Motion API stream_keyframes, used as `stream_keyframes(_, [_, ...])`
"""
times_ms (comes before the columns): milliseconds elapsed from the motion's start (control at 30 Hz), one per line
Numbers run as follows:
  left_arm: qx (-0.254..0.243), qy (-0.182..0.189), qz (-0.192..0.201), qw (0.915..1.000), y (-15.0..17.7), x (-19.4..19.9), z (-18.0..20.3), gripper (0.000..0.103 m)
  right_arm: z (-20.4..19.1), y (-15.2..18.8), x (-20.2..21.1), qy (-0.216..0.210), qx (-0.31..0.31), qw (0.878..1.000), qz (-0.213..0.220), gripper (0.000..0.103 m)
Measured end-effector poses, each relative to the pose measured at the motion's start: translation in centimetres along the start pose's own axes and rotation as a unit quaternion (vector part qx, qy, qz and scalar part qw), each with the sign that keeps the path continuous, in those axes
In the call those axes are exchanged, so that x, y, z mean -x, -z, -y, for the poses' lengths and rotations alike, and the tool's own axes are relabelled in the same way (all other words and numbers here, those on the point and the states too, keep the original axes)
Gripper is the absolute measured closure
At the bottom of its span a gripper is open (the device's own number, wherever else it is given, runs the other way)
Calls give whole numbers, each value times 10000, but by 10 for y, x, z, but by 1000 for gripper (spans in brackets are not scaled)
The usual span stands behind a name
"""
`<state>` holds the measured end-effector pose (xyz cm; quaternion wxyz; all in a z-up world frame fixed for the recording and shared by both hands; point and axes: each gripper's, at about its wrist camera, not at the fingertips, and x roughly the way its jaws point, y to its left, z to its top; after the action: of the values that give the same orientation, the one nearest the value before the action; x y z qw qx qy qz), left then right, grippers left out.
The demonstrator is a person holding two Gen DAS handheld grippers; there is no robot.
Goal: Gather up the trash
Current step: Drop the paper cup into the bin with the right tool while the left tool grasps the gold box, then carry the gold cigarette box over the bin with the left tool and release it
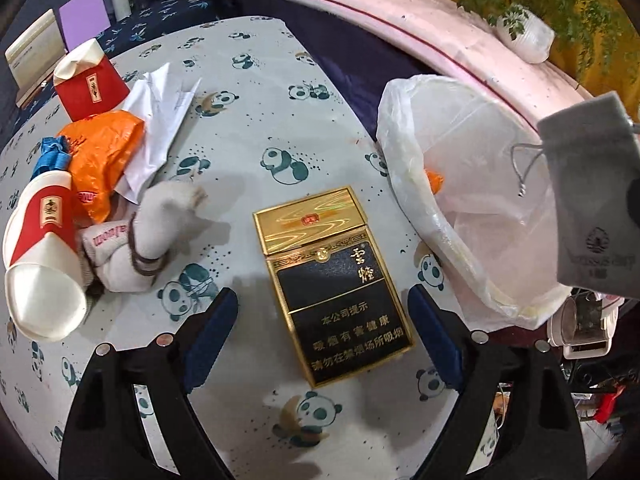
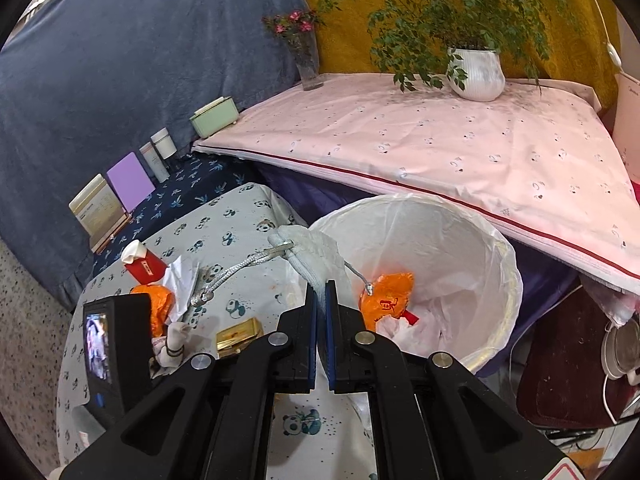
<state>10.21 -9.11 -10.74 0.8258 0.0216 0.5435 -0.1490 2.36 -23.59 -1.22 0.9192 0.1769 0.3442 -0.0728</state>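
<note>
My left gripper (image 1: 322,320) is open, its blue-padded jaws on either side of a gold and black cigarette box (image 1: 334,284) lying flat on the panda cloth. My right gripper (image 2: 321,292) is shut on a grey drawstring pouch (image 2: 308,246), held at the near rim of the white-lined trash bin (image 2: 492,240); the pouch also shows in the left wrist view (image 1: 592,208). An orange wrapper (image 2: 390,294) lies in the bin. Left of the box lie a white sock bundle (image 1: 132,244), two red paper cups (image 1: 36,264), an orange bag (image 1: 102,152) and crumpled white paper (image 1: 160,120).
The panda-print table (image 1: 256,112) stops at the bin (image 1: 460,168). Behind is a pink-covered surface (image 2: 440,148) with a potted plant (image 2: 476,72) and flower vase (image 2: 308,64). Small boxes and a purple card (image 2: 130,180) stand along the back left.
</note>
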Motion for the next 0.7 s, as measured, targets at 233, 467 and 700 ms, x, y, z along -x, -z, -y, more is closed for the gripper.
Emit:
stream_keyframes(233, [-414, -160, 80, 9990, -1, 1, 14, 44, 7, 1, -4, -7, -59, 10000, -51, 99])
stream_keyframes(467, [-527, -45, 345, 9980, -5, 25, 20, 45, 10, 0, -5, -8, -99, 9999, -21, 99])
stream_keyframes(700, [-791, 298, 676, 9941, -26, 53, 43, 45, 22, -9, -4, 94, -161, 9998, 80, 99])
